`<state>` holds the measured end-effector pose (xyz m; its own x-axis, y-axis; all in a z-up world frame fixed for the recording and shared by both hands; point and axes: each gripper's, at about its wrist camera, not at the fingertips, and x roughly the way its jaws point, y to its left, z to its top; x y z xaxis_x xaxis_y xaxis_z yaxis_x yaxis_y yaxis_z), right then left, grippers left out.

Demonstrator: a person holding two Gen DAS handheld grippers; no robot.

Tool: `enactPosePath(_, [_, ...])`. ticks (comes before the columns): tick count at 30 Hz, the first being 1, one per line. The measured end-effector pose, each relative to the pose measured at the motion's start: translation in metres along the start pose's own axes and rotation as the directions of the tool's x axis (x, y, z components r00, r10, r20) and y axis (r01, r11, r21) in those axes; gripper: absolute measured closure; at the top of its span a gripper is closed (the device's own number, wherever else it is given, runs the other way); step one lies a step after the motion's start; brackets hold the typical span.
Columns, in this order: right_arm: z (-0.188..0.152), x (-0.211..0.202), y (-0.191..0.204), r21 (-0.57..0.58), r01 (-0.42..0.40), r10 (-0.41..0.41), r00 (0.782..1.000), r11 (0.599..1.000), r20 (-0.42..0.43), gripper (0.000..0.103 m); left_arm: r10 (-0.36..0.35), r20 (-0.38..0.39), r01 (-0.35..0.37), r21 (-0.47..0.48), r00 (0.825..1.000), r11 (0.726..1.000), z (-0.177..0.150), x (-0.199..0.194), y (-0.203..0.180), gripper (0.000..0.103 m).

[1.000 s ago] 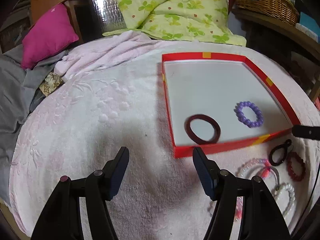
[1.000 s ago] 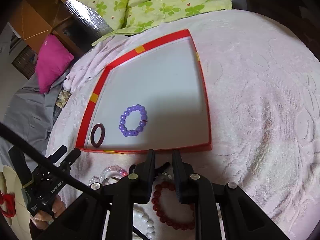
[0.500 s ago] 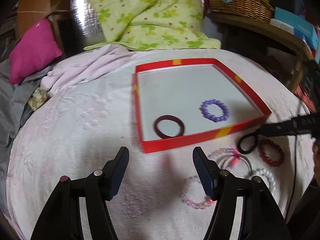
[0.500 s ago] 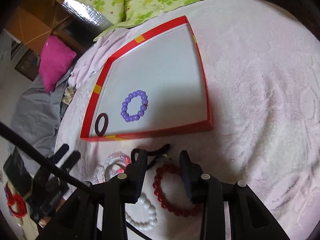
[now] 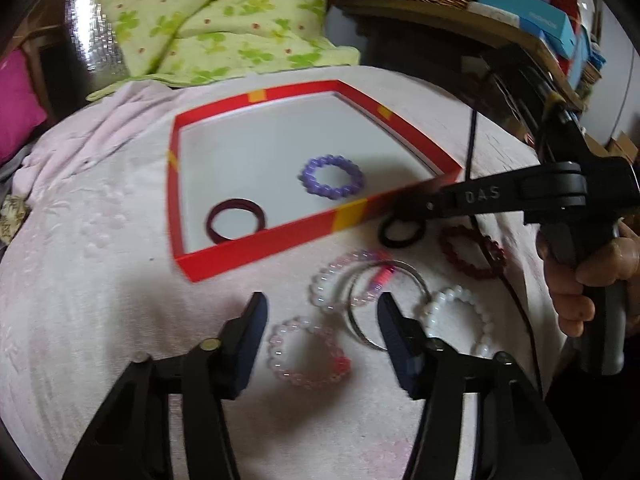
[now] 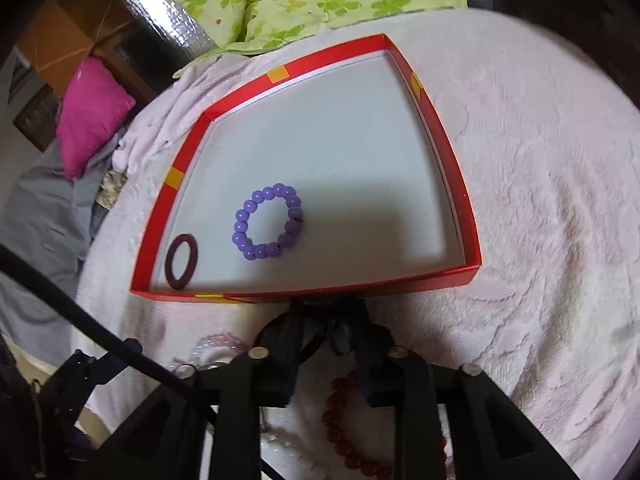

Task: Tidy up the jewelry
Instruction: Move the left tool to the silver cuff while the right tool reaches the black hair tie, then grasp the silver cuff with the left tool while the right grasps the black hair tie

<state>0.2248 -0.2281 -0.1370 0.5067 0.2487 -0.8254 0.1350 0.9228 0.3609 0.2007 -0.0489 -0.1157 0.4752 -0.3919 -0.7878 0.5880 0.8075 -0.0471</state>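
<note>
Bracelets (image 5: 308, 354) are lying on the blanket (image 5: 100, 280) beside the red box (image 5: 256, 244), waiting to go in. Right gripper (image 6: 326, 338) is closing narrow on the black ring (image 5: 400, 234). Left gripper (image 5: 320, 316) is closing, half wide, around nothing.

The left gripper (image 5: 320, 312) points steeply down, its 2 jaws apart and closing with nothing pressed between them; the right gripper (image 6: 326, 322) also tilts down, jaws closing; a bare hand (image 5: 588, 276) grasps its handle.
</note>
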Motion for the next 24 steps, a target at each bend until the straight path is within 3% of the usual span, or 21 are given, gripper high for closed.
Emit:
enactPosePath(2, [0.000,0.000,-0.001,-0.009,0.002,-0.002,1.000,1.000,0.005,0.084,-0.011,-0.018,0.011,0.003,1.000,1.000,-0.001,0.004,-0.003,0.056])
enactPosePath(10, [0.000,-0.007,-0.013,-0.001,-0.010,0.010,1.000,1.000,0.013,0.087,0.003,-0.029,-0.003,0.013,1.000,1.000,0.000,0.011,-0.009,0.057])
enactPosePath(14, [0.000,-0.013,-0.023,0.016,-0.006,0.006,1.000,1.000,0.021,0.087,-0.017,-0.022,0.017,-0.003,1.000,1.000,0.002,0.012,-0.012,0.043])
enactPosePath(19, [0.000,-0.016,-0.034,0.043,-0.030,0.029,0.999,0.999,0.022,0.087,-0.051,-0.023,0.051,-0.015,0.998,0.999,0.005,0.017,-0.022,0.036])
enactPosePath(22, [-0.001,-0.017,-0.035,0.041,-0.032,0.031,0.999,0.999,0.019,0.087,-0.098,-0.044,0.095,-0.060,0.994,0.994,0.009,0.026,-0.025,0.036])
enactPosePath(24, [-0.001,-0.016,-0.036,0.045,-0.035,0.035,0.999,0.998,0.017,0.087,-0.092,-0.045,0.088,-0.083,0.995,0.993,0.011,0.031,-0.026,0.036])
